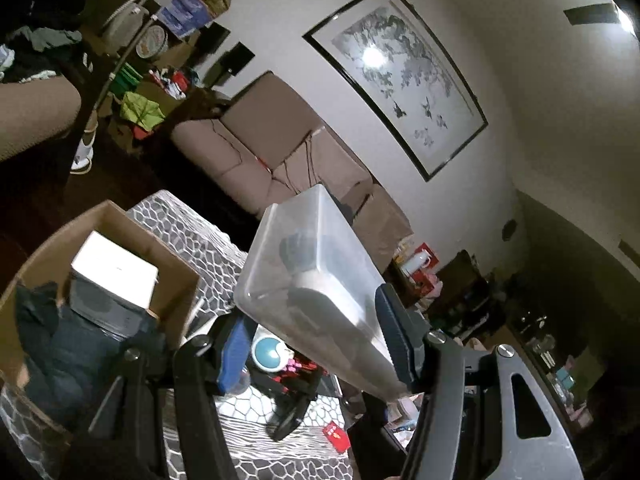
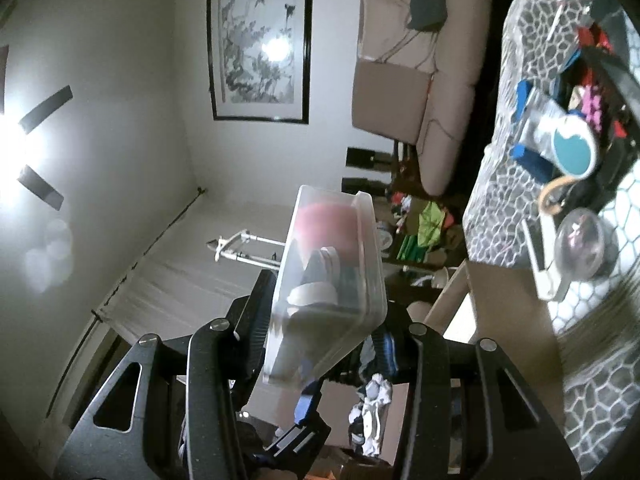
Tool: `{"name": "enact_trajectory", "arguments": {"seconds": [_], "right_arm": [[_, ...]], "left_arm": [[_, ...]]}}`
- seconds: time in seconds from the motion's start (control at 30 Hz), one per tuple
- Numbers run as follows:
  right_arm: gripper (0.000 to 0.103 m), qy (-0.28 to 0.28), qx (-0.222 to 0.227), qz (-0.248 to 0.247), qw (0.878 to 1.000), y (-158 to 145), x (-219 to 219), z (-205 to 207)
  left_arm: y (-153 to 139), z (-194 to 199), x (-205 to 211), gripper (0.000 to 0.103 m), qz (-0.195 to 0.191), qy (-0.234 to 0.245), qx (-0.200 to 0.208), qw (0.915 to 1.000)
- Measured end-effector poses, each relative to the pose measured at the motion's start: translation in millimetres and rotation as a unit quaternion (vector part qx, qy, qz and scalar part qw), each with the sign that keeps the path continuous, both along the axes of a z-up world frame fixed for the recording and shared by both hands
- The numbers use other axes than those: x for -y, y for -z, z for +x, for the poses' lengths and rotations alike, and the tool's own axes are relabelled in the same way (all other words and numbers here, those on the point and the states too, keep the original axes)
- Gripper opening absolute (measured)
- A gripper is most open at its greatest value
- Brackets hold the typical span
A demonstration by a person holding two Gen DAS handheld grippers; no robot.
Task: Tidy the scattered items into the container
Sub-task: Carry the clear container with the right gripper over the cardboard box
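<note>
A translucent plastic tub (image 1: 316,264) is held lifted and tilted above the bench (image 1: 192,232), with the left claw (image 1: 316,344) clamped across one end and the right claw (image 2: 320,320) clamped across the other, presumably so that the load is shared and the thin walls are not twisted. Through the frosted, rounded-corner walls a red rounded item (image 2: 328,220) and dark and pale shapes are seen lying inside; what they are cannot be told. An open cardboard box (image 1: 120,224) with a white carton (image 1: 116,268) and dark cloth stands just beside on the bench, whose cover bears a grey-and-white pebble pattern. A teal-and-white round object (image 2: 572,148) and a clear domed lid (image 2: 584,244) are left lying on the bench.
</note>
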State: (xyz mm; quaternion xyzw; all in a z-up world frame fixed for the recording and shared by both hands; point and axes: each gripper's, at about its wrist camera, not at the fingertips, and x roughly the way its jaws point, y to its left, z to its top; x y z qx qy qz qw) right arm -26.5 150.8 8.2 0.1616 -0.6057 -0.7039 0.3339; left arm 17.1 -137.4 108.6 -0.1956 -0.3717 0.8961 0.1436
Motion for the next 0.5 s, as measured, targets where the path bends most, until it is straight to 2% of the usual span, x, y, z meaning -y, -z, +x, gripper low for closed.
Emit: {"name": "enact_trajectory", "arguments": {"seconds": [0.5], "right_arm": [[0.042, -0.042, -0.015, 0.026, 0.999, -17.4, 60.3, 21.6]], "left_arm": [[-6.8, 34.6, 52.4, 0.059, 0.008, -0.038, -0.011, 0.9992]]}}
